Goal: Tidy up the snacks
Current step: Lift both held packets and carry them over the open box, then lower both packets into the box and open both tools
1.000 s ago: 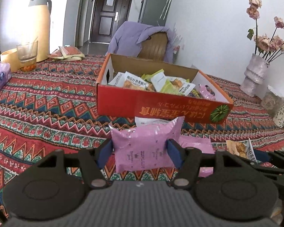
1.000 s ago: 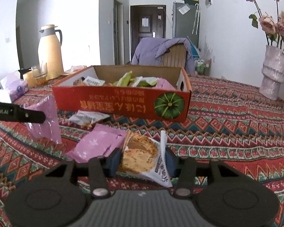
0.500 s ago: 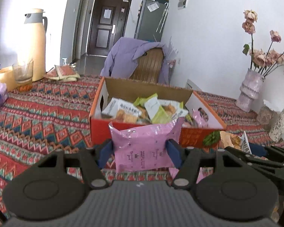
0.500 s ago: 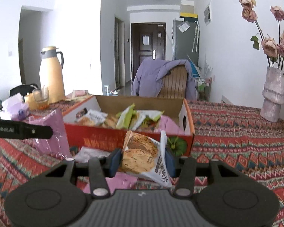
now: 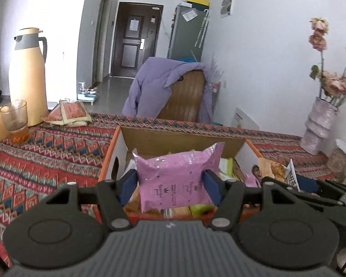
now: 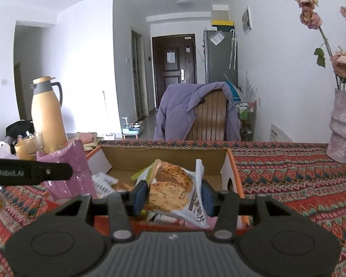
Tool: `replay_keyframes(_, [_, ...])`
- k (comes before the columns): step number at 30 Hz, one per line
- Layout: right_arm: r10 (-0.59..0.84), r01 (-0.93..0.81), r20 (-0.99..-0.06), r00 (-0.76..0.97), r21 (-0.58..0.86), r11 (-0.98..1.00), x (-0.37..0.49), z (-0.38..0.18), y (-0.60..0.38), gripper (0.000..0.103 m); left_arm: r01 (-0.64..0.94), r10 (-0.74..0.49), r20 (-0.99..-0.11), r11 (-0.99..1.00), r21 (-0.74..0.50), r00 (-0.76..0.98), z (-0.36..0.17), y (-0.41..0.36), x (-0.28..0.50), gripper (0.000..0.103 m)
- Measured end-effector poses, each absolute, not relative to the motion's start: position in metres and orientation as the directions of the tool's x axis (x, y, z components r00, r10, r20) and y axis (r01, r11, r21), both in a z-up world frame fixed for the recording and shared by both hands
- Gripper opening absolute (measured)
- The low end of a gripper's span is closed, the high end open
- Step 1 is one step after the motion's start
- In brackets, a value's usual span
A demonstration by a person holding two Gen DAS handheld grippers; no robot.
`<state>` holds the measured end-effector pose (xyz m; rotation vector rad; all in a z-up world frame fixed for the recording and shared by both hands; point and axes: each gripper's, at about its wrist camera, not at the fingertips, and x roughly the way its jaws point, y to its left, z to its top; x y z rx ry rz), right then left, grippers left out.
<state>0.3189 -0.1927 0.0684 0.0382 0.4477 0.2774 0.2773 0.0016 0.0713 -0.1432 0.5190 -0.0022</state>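
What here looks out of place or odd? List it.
Little stands out. The purple jacket is slung crookedly over the wooden chair, and the roses in the vase look wilted. No spills or damage visible.

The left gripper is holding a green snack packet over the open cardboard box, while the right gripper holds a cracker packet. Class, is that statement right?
Not quite. The left wrist view shows the left gripper shut on a pink snack packet, not a green one. The rest holds: it is over the open cardboard box, and the right gripper holds a cracker packet.
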Motion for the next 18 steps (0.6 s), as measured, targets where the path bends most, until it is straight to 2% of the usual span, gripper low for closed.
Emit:
replay_keyframes(4, [0.268,-0.249,-0.442,0.856,0.103,0.963,0.348,0.064,-0.186,0.049,-0.072,0.003,-0.501,0.990,-0.119,0.866,0.067,0.004,0.305,0.064])
replay_keyframes(9, [0.258,-0.237,-0.475,0.841,0.104,0.966,0.373,0.050,-0.179,0.050,-0.127,0.046,-0.555,0.986,-0.109,0.830,0.051,0.009,0.333,0.064])
replay_keyframes(15, [0.221,-0.208,-0.508,0.833,0.084,0.975,0.385,0.036,-0.172,0.053,-0.129,0.043,-0.571,0.985,-0.112,0.820,0.037,0.011,0.339,0.067])
replay_keyframes(16, [0.218,-0.204,-0.511,0.831,0.084,0.975,0.385,0.034,-0.172,0.054,-0.124,0.032,-0.568,0.985,-0.124,0.822,0.037,0.013,0.338,0.070])
replay_keyframes(17, [0.213,-0.199,-0.511,0.832,0.084,0.976,0.385,0.034,-0.172,0.055,-0.116,0.022,-0.563,0.984,-0.132,0.826,0.039,0.013,0.336,0.079])
replay_keyframes(18, [0.212,-0.195,-0.510,0.833,0.088,0.977,0.384,0.034,-0.174,0.061,-0.112,0.016,-0.552,0.984,-0.140,0.834,0.041,0.014,0.333,0.085])
